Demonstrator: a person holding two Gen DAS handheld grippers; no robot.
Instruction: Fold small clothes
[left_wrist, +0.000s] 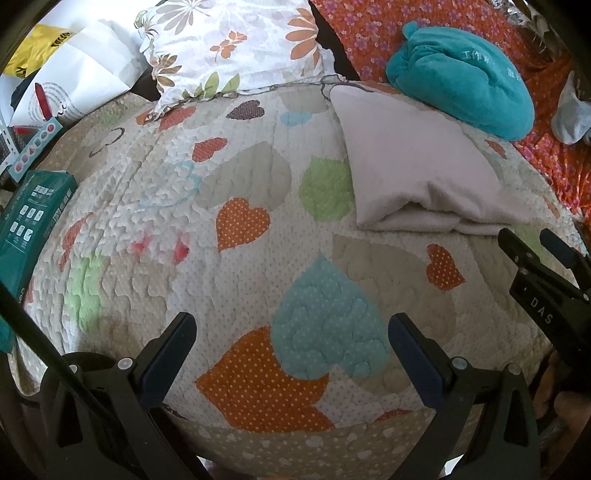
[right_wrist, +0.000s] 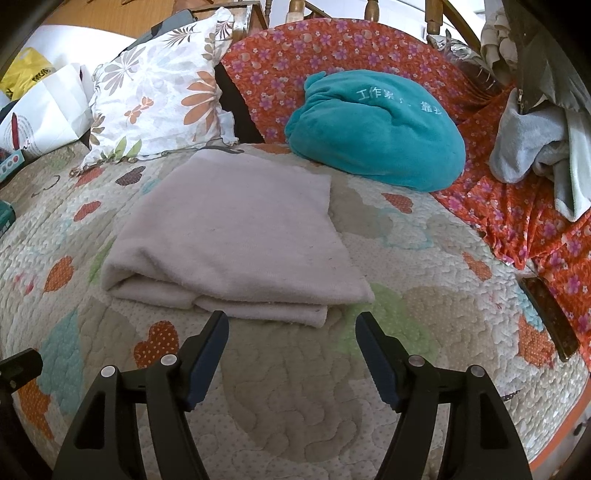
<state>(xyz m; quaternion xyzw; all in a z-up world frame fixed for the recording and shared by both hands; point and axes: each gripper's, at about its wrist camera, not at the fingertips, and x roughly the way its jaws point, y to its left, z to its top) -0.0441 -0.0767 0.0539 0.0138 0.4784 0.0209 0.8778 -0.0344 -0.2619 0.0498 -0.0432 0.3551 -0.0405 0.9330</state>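
A pale pinkish-white cloth (right_wrist: 236, 236) lies folded in layers on the heart-patterned quilt (right_wrist: 424, 266). In the left wrist view the cloth (left_wrist: 417, 173) lies at the upper right. My right gripper (right_wrist: 291, 321) is open and empty, just in front of the cloth's near folded edge. My left gripper (left_wrist: 291, 325) is open and empty over the quilt (left_wrist: 207, 206), left of the cloth. The right gripper's fingers (left_wrist: 517, 247) show at the right edge of the left wrist view.
A teal plush cushion (right_wrist: 376, 129) lies behind the cloth on an orange floral sheet (right_wrist: 535, 221). A floral pillow (right_wrist: 159, 96) stands at the back left. Grey-white clothes (right_wrist: 532, 147) are piled at the right. A phone (right_wrist: 550, 317) lies at the quilt's right edge. A green box (left_wrist: 33, 218) sits left.
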